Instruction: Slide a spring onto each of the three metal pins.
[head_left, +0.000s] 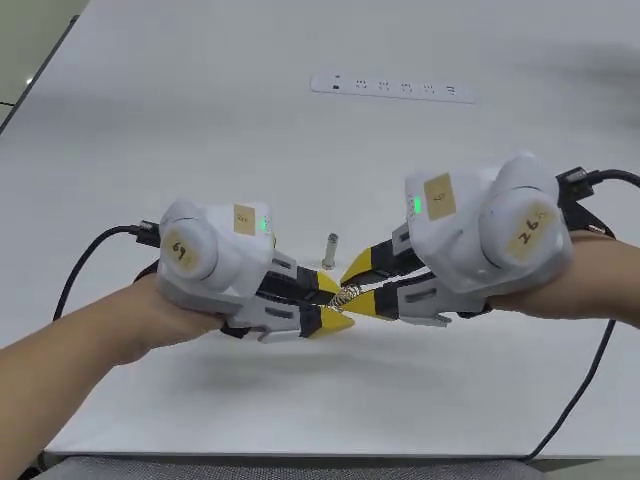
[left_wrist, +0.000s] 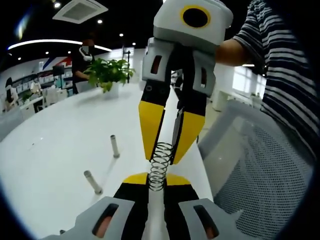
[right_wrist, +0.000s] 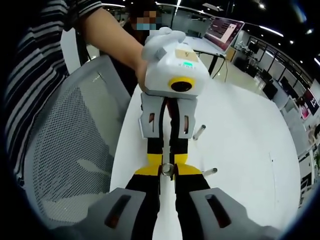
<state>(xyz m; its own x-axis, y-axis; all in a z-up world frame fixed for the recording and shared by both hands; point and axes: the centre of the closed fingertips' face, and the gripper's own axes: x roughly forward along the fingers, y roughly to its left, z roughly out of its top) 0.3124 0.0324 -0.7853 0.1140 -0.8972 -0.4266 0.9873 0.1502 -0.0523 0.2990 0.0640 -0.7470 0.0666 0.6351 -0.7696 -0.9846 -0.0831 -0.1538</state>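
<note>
Left gripper (left_wrist: 157, 182) pinching the spring (left_wrist: 159, 167), right gripper (right_wrist: 167, 172) clamped on a metal pin (left_wrist: 176, 127), tip-to-tip above the table (head_left: 200, 120) for threading.

Spring (left_wrist: 159, 167): short bare-steel coil, held clear of the worktop (head_left: 200, 120), one end nipped in the left gripper (left_wrist: 156, 181) tips, the other between the right gripper (left_wrist: 167, 150) tips. Far pin (left_wrist: 115, 146) and near pin (left_wrist: 92, 181) (plain grey cylinders) stand upright, apart, on the worktop's near half.
</note>
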